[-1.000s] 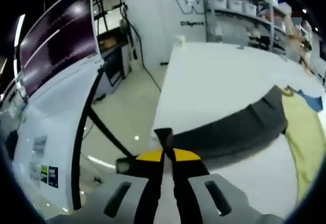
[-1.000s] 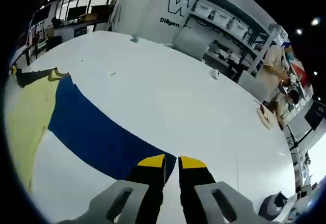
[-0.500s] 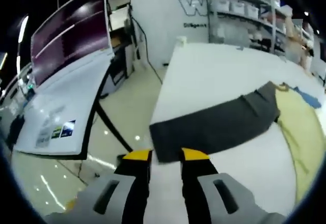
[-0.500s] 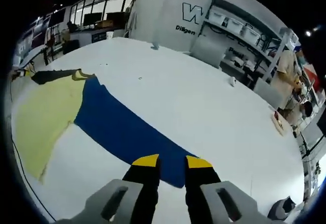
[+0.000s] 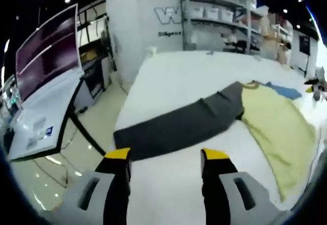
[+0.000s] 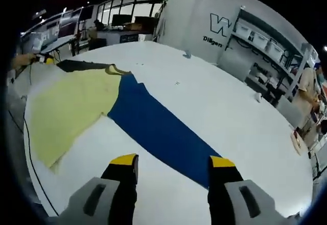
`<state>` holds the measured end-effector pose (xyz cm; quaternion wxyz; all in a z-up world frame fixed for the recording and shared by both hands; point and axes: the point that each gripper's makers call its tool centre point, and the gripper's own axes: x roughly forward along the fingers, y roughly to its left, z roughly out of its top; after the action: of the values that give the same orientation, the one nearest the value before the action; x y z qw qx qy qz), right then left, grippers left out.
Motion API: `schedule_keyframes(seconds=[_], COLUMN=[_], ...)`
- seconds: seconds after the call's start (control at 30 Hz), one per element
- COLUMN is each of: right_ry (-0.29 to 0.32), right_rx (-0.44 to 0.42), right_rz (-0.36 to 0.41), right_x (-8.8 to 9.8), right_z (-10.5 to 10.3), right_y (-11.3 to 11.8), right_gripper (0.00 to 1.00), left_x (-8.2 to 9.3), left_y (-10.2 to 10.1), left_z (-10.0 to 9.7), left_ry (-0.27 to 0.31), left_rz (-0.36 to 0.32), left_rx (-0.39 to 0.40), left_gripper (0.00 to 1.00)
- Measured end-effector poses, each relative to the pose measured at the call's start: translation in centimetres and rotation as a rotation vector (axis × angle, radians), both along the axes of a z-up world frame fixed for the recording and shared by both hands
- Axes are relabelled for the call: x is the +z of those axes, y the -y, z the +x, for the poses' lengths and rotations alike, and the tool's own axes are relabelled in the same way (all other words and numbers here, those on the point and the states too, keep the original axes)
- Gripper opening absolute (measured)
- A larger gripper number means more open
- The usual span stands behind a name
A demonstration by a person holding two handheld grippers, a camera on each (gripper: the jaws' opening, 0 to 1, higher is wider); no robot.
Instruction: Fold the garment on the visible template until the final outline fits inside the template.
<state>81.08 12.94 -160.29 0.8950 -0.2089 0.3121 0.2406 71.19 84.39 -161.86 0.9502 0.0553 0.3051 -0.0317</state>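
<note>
A long-sleeved garment lies spread flat on a white table point(image 5: 179, 76). Its body is pale yellow point(image 5: 278, 120), one sleeve is dark grey point(image 5: 179, 125) and the other is blue point(image 6: 158, 130). In the left gripper view my left gripper point(image 5: 166, 156) stands open just short of the grey sleeve's cuff end. My right gripper point(image 6: 173, 161) is open in the right gripper view, above the blue sleeve's cuff end, nothing between its fingers. The yellow body point(image 6: 69, 112) lies to the left there. A thin dark line point(image 6: 28, 158) on the table runs along the near left edge.
Left of the table, a tilted dark screen point(image 5: 46, 56) on a white stand rises from a shiny floor. Shelves with bins point(image 5: 219, 25) and a white wall with lettering stand behind. A person point(image 6: 306, 89) stands at the far right. The other gripper point(image 6: 30, 59) shows at far left.
Both grippers have opened wide and let go of the sleeve ends, which now lie flat on the table. Both cameras have pulled back, so more of the garment shows.
</note>
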Motion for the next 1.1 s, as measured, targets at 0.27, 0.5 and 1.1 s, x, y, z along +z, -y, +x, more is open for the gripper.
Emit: schedule_keyframes(seconds=[0.27,0.5,1.1], right_ry=[-0.039,-0.08,-0.177], right_rx=[0.081,0.113,0.274], right_rz=[0.117,0.152,0.167], right_x=[-1.4,-2.8,-5.6], right_z=[-3.6,-6.0,-13.1], right_y=[-4.6,-7.3,-11.3], right_gripper=[0.54,0.5,0.39], left_x=[1.7,1.4,-1.7], left_y=[6.0,8.4,14.1], left_z=[-1.2,-2.0,-5.8], left_ry=[0.033,0.031,-0.035], left_rz=[-0.042,-0.072,-0.115], left_rx=[-0.099,-0.139,-0.277], left_gripper=[0.65,0.62,0.56])
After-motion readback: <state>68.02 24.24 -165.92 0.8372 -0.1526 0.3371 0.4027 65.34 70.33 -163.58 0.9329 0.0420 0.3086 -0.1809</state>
